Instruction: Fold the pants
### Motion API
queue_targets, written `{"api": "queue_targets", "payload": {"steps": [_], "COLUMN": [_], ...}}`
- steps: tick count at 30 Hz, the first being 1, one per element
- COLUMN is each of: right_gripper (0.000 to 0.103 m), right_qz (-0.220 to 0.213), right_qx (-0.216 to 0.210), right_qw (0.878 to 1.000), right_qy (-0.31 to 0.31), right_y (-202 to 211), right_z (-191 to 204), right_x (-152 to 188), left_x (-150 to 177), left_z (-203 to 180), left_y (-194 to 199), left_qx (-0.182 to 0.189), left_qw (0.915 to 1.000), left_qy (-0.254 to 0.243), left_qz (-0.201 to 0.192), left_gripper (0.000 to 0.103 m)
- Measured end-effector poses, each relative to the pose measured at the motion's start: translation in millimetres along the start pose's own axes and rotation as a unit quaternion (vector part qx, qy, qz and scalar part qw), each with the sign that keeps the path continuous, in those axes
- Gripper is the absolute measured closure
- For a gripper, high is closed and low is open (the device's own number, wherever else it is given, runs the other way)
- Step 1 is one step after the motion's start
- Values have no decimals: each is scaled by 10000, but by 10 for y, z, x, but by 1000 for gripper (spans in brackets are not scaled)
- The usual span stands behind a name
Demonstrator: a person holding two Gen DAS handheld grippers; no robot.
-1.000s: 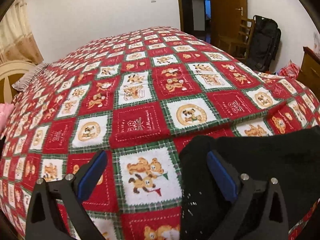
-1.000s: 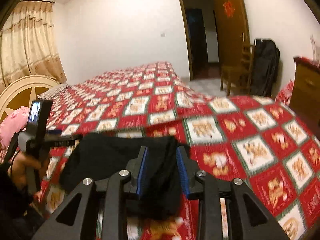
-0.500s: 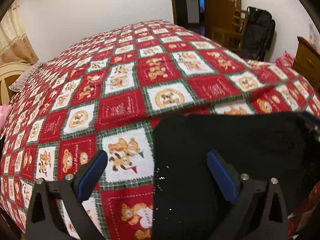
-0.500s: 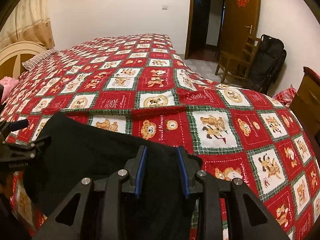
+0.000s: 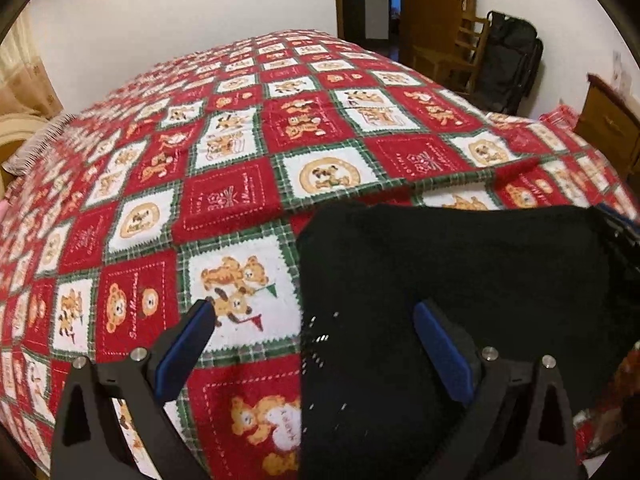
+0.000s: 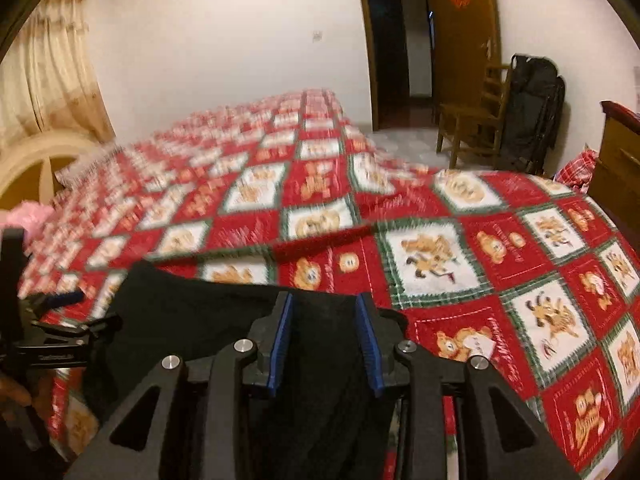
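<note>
- left wrist view: the left gripper (image 5: 312,344) is held wide open over the black pants (image 5: 460,280), gripping nothing.
- the right gripper (image 6: 325,338) is being opened, pants fabric between its pads.
- the pants are laid at the bedspread's (image 5: 240,200) near edge.

The pants (image 5: 448,280) are matt black cloth, soft and slightly fuzzy, with a few pale specks of lint near their left edge. The quilt (image 5: 248,196) is printed cloth in red, white and green squares, matt, with stitched lines and a faintly napped surface. The left gripper (image 5: 312,344) has matt black plastic arms, bright metal screw heads and blue pads (image 5: 188,348) that look rubbery and smooth. The right gripper (image 6: 325,340) is built alike, its blue pads (image 6: 280,340) ribbed along the edge. The door (image 6: 460,40) and chair (image 6: 472,120) are brown wood with a low sheen. The curtain (image 6: 48,64) is pale patterned cloth.
</note>
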State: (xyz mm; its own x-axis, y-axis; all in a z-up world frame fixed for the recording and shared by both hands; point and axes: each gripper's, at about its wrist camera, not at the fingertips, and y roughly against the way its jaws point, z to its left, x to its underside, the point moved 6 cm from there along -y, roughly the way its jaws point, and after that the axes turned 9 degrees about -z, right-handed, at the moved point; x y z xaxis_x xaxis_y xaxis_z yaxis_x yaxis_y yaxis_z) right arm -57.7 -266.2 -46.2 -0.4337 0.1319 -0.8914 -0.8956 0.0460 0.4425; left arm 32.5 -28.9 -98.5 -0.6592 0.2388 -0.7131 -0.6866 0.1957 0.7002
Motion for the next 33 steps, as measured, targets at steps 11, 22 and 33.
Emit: {"api": "queue_targets", "payload": {"steps": [11,22,33], "right_gripper": [70,70,69], "right_qz": [1000,1404,1507], "right_qx": [-2052,-3348,-3060], "right_qw": [9704,9293,9397], "right_qy": [790,679,-237], "right_y": [191,191,-199], "right_z": [1394,2030,2186], "right_x": [714,873,870], "left_x": [245,252,375], "left_z": [618,895,1122], "left_y": [252,387,406], "left_qx": [-42,-171,-240], "left_qw": [9987,9996,9989], "left_qy": [500,133,400], "left_qz": [65,-162,-77], "left_gripper": [1,1,1]}}
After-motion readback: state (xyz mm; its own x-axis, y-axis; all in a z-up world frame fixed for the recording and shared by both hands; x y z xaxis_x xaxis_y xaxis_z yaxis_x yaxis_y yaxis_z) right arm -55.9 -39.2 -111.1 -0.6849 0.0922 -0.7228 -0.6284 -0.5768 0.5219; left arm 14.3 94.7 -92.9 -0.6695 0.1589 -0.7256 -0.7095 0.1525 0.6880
